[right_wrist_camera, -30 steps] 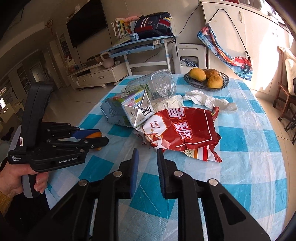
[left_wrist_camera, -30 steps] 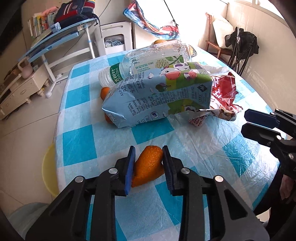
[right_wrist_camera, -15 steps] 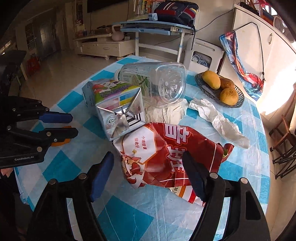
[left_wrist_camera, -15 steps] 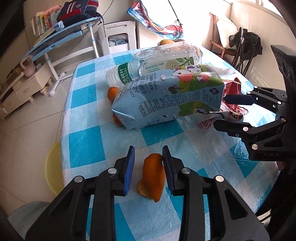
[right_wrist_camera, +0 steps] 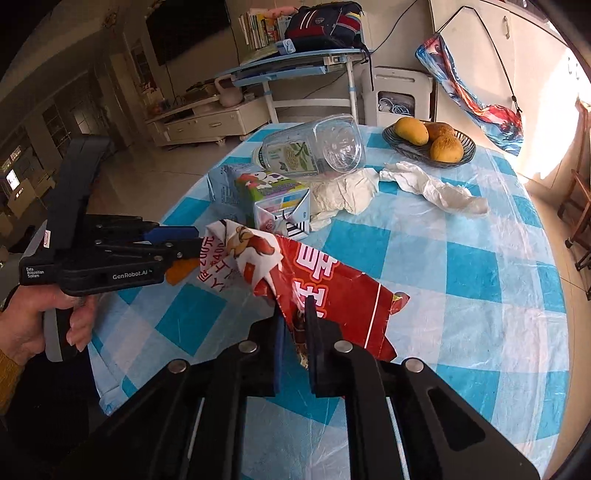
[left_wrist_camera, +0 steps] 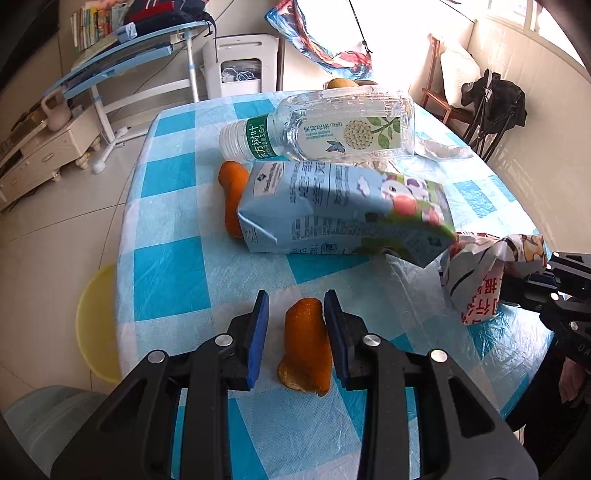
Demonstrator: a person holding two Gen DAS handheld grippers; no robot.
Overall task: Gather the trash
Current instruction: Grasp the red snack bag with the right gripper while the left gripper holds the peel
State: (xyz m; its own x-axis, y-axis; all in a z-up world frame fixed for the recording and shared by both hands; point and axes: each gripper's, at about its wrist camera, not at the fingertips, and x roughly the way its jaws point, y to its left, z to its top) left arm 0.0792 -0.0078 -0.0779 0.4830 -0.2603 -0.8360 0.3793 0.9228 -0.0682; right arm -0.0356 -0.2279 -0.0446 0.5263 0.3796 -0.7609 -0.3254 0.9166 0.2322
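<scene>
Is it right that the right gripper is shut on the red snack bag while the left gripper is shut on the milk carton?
Partly. The right gripper is shut on the red snack bag, but the left wrist view shows the left gripper open around an orange peel, not the milk carton.

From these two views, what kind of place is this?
Most likely a home living room: a television above a low cabinet, a study desk piled with books, and a fruit bowl on a checked tablecloth.

Left wrist cam: low over near table edge (left_wrist_camera: 162, 258), facing along the table toward the window. Right wrist cam: beside it, close to the table, facing the desk wall. Both see carton (left_wrist_camera: 343, 214) (right_wrist_camera: 258, 192), bottle (left_wrist_camera: 332, 129) (right_wrist_camera: 314, 147), red wrapper (left_wrist_camera: 480, 280) (right_wrist_camera: 325, 280).
</scene>
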